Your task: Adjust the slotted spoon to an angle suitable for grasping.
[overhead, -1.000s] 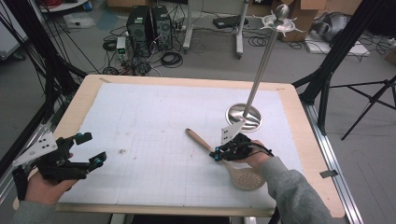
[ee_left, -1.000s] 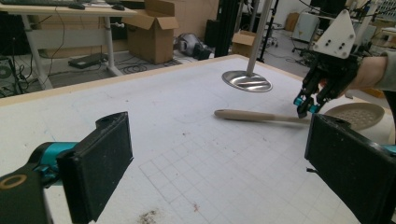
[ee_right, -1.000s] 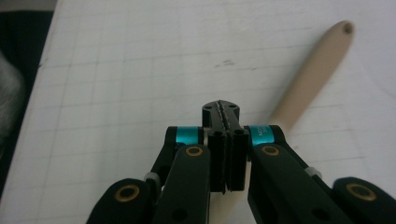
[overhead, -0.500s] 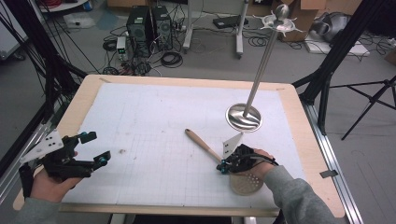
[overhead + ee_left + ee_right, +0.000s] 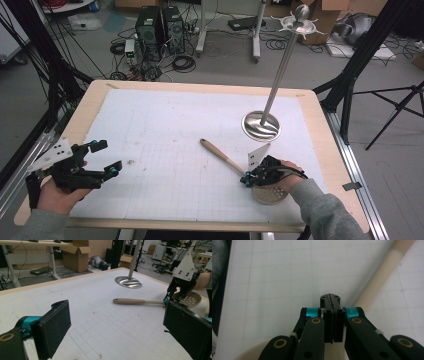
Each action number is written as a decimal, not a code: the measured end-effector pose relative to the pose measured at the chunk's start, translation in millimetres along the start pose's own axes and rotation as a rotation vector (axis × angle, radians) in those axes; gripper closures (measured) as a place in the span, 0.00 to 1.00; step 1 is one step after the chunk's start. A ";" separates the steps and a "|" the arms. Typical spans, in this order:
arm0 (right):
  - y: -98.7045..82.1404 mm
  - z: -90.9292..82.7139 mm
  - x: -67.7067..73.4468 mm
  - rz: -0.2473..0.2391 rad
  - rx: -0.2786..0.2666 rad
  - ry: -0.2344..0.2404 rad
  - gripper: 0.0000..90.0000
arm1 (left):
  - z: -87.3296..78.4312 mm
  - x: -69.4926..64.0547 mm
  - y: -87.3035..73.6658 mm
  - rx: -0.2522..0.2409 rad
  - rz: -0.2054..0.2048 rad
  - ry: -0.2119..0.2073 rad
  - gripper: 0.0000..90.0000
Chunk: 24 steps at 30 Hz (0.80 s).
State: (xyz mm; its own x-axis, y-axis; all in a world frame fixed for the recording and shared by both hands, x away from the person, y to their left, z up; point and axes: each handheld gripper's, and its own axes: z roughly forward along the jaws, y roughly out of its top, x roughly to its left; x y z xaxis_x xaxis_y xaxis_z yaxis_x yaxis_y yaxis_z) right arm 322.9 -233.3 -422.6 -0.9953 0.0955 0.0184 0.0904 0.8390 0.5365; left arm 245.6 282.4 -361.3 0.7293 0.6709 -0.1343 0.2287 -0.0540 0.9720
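A pale wooden slotted spoon [image 5: 220, 152] lies on the white gridded mat, handle pointing to the far left, round perforated bowl [image 5: 270, 194] near the front edge. My right gripper [image 5: 246, 181] hovers low where the handle meets the bowl. Its jaws are shut flat together with nothing between them in the right gripper view [image 5: 330, 298], and the spoon's handle [image 5: 382, 272] runs past just right of the tip. My left gripper [image 5: 111, 156] is held at the table's front left, open and empty [image 5: 117, 325], facing the spoon [image 5: 137, 301] and the right gripper [image 5: 172, 298].
A metal stand with a round base [image 5: 261, 125] and a tall tilted pole stands on the mat behind the spoon, its base [image 5: 128, 282] in the left gripper view too. The wooden table rim [image 5: 320, 130] frames the mat. Computers, cables and boxes lie on the floor beyond.
My right gripper has slid toward the front edge along the spoon's handle, ending at the bowl, and sunk a little. The left gripper has barely moved.
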 end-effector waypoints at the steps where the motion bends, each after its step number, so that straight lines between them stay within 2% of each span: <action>1: -2.7 -2.1 -1.3 -0.001 0.006 -0.002 1.00 | -0.1 0.1 -0.1 0.002 0.000 0.000 0.09; 9: -18.7 -14.5 -10.3 0.027 0.018 -0.024 1.00 | 0.8 -0.3 -1.0 0.006 -0.001 0.002 0.09; 10: -18.1 -15.4 -10.5 0.029 0.014 -0.028 1.00 | 0.9 -0.3 -1.1 0.006 -0.002 0.001 0.09; 11: -16.7 -17.2 -11.3 0.034 -0.013 -0.031 1.00 | 1.0 -0.2 -1.2 0.007 -0.002 0.002 0.09; 15: -1.2 -30.2 -14.1 0.050 -0.104 -0.074 1.00 | 1.3 0.4 -1.7 0.008 -0.002 0.004 0.09; 20: 25.2 -36.5 -24.0 0.130 -0.167 -0.178 1.00 | 1.4 -0.5 -1.2 0.005 0.001 0.001 0.09; 22: 32.7 -33.2 -29.3 0.170 -0.179 -0.212 1.00 | 0.8 -0.3 -0.7 0.004 0.001 0.000 0.09; 24: 38.4 -25.7 -33.9 0.187 -0.152 -0.236 1.00 | -0.2 0.5 -0.4 0.001 0.001 0.000 0.09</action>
State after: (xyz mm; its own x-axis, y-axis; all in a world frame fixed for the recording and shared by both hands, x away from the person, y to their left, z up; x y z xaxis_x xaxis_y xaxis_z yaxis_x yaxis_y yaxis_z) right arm 359.2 -218.1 -380.9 -0.9245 0.3767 -0.0584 0.2463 0.7074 0.6625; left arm 245.8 282.9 -361.7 0.7298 0.6706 -0.1333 0.2286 -0.0556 0.9719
